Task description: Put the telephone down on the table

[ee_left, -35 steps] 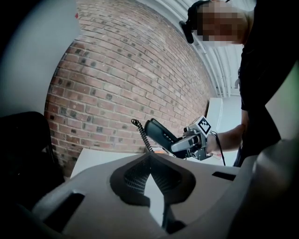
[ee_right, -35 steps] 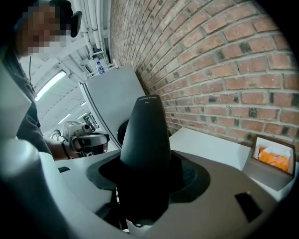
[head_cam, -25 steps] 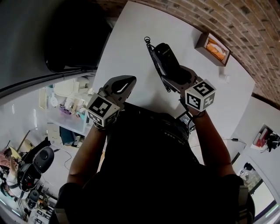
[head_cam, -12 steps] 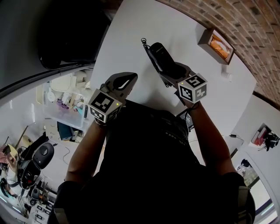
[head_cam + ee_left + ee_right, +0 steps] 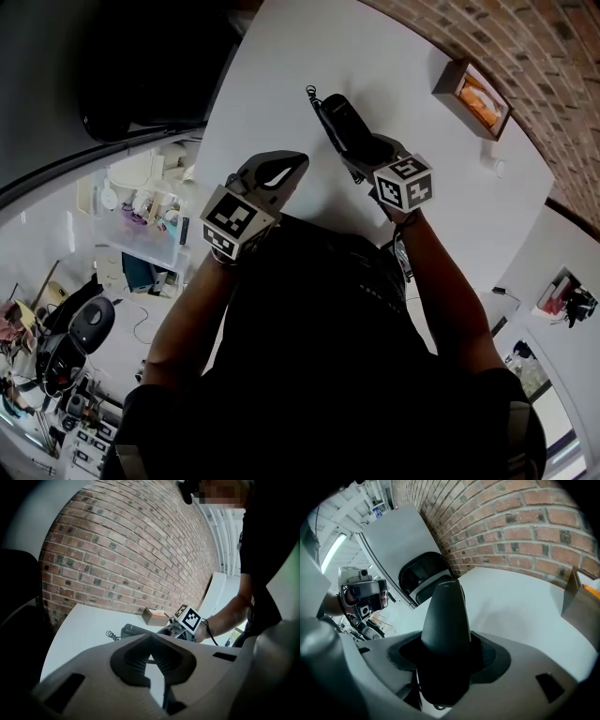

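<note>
Two grippers are held over the white table [image 5: 281, 56]. The right gripper [image 5: 443, 653] has its jaws clamped on the black telephone [image 5: 444, 616], which sticks out forward past the fingertips. Its coiled cord [image 5: 312, 94] sits at the far end, ahead of the jaws. Whether the telephone touches the table cannot be told. The left gripper [image 5: 150, 639] has its jaws pressed together with nothing between them; the telephone is ahead of them and to their right. A small box [image 5: 473, 94] sits well beyond the right jaws, against the brick wall [image 5: 117, 550].
</note>
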Tool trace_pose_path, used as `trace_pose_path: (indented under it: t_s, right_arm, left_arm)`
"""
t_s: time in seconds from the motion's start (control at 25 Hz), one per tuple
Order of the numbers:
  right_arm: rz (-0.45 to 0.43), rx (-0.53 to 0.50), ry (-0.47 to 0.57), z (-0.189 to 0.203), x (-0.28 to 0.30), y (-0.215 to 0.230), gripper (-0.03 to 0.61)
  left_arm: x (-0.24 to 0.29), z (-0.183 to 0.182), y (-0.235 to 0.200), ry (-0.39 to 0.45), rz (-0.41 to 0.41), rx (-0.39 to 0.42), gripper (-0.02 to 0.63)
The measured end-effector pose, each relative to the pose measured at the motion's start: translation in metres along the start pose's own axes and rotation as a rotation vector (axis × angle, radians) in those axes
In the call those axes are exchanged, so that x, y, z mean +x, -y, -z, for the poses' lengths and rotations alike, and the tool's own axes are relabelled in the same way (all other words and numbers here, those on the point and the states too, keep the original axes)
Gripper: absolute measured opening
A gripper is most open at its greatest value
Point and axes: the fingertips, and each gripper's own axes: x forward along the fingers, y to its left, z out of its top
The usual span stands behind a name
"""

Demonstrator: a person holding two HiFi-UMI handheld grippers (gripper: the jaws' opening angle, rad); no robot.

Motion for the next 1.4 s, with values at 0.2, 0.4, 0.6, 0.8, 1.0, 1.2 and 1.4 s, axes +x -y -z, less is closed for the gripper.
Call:
trace_pose_path:
  t_s: [0.2,0.4,0.6,0.8,1.0,1.2,1.4]
  right_arm:
    - [0.02,0.015,-0.026,0.014,0.011,0.009,0.277]
    - [0.051,0.017,-0.061,0.025,0.022,0.016,0.278]
    - [0.08,0.004,-0.091,0.034,0.027,0.021,0.278]
    - [0.103,0.005,-0.107,0.04,0.03,0.026,0.278]
    - [0.112,-0.032,-0.14,0.048,0.034,0.029,0.278]
    - [0.131,-0.072,-0.18,0.057,0.038,0.029,0.278]
    - [0.142,-0.095,-0.206,0.064,0.04,0.032,0.278]
  left_arm:
    - [0.001,0.005,-0.003,-0.008,0.001,-0.018,0.008]
    - [0.004,0.013,-0.002,-0.024,0.011,-0.038,0.008]
    - [0.004,0.016,0.001,-0.026,0.019,-0.049,0.008]
    - [0.002,0.016,-0.001,-0.019,0.016,-0.052,0.008]
    - [0.001,0.014,0.0,-0.01,0.014,-0.047,0.008]
    - [-0.003,0.013,0.003,-0.006,0.016,-0.041,0.008]
    - [-0.005,0.014,0.007,-0.006,0.017,-0.032,0.008]
